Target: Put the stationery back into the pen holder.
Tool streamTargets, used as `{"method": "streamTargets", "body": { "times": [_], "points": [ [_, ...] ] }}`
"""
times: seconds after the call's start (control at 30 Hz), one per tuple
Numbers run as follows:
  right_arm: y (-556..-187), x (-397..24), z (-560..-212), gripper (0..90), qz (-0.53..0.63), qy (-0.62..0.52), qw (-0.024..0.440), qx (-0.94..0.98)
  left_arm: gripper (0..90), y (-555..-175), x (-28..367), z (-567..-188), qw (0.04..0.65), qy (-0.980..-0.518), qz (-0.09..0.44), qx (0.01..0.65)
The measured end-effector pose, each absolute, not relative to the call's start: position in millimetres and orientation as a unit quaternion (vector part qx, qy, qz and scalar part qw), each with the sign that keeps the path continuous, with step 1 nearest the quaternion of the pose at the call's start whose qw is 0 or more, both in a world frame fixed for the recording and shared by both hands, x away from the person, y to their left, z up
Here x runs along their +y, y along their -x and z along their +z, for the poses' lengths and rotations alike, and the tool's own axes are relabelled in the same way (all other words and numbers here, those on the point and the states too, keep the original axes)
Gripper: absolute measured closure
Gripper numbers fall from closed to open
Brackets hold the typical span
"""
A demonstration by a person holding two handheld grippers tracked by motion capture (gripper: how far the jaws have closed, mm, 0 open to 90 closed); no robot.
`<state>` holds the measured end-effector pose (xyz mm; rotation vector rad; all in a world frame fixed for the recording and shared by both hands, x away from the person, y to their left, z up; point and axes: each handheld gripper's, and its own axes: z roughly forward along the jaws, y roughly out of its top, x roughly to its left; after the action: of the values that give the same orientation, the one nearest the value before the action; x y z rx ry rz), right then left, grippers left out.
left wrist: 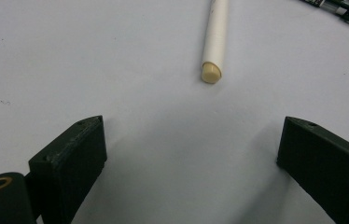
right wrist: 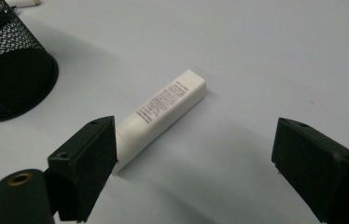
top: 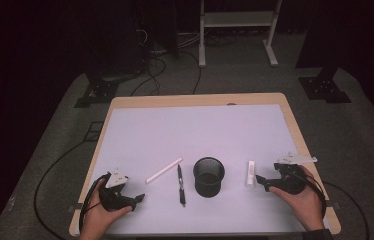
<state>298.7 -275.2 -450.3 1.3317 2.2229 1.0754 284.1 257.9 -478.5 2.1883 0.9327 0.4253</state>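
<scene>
White tube (right wrist: pixel 163 114) lies flat on the table (top: pixel 140 130), just right of the mesh cup (top: pixel 209 176). It runs up and down in the high view — right gripper (top: pixel 261 182) waits at its lower end, jaws wide and empty.

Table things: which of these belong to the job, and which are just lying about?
In the job: white tube by the open right gripper; white pen ahead of the open left gripper.
Lying about: black pen, mesh cup.
</scene>
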Motion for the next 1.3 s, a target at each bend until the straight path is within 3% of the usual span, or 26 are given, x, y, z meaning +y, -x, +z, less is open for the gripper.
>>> {"method": "streamTargets", "body": {
  "times": [0.93,1.3],
  "points": [
    [-325.2,-244.9,-446.1,15.0,0.364,-0.472,0.155,0.788,6.6,-285.5,258.4,-478.7,0.357,-0.846,0.157,0.364],
    [-329.6,-235.7,-452.2,25.5,0.352,-0.473,0.143,0.795,6.6,-285.5,258.4,-478.8,0.357,-0.846,0.157,0.364]
  ]
}}
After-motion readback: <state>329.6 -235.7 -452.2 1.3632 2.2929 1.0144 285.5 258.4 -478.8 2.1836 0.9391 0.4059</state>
